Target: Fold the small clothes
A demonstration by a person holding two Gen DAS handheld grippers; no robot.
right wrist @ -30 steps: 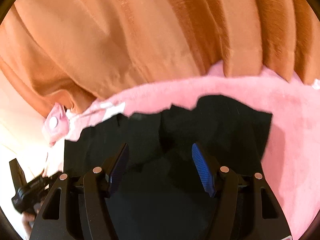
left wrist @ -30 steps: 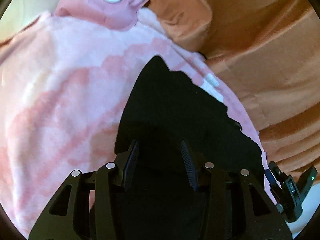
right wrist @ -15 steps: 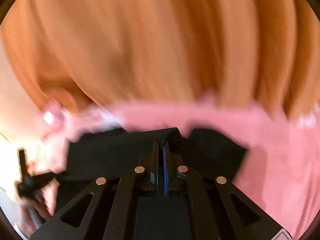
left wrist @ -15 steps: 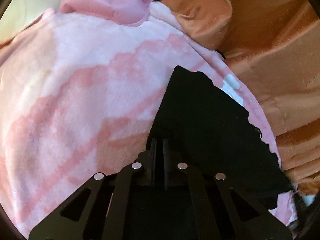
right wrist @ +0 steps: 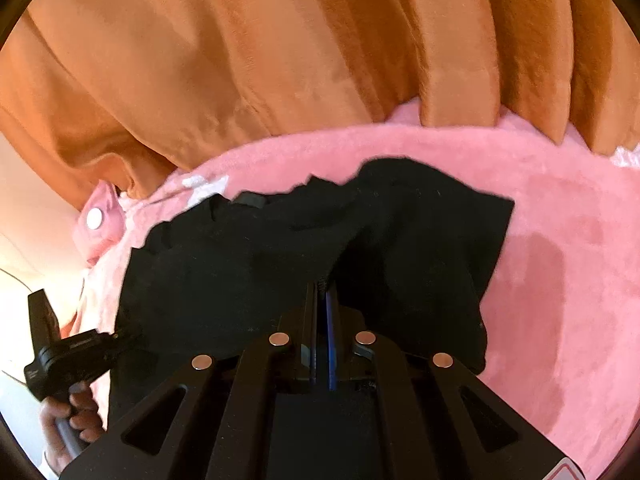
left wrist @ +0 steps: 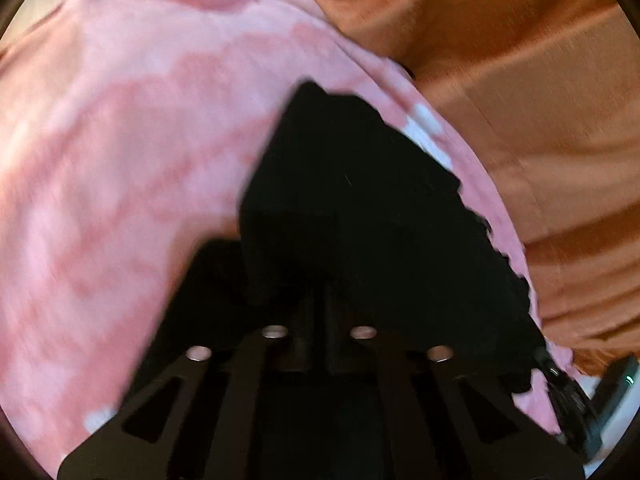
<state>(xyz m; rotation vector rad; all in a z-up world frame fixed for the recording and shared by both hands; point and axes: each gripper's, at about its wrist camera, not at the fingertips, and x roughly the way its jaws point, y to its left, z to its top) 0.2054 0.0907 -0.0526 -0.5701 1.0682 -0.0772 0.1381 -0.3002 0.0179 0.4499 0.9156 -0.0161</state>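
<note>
The left gripper (left wrist: 318, 300) has its jaws together, clamped on the near edge of the small black fabric garment (left wrist: 360, 200); the cloth rises into a fold just ahead of the fingertips. The right gripper (right wrist: 323, 292) is likewise pinched onto the same black garment (right wrist: 280, 248), with cloth bunched at its tips. The garment lies on a fluffy pink patterned blanket (left wrist: 120, 160), spreading left to right between both tools. A person's hand (right wrist: 70, 416) grips the left tool's handle at the near left of the right wrist view. Pleated orange curtain fabric (right wrist: 300, 48) hangs at the far side, touching the blanket's far edge.
</note>
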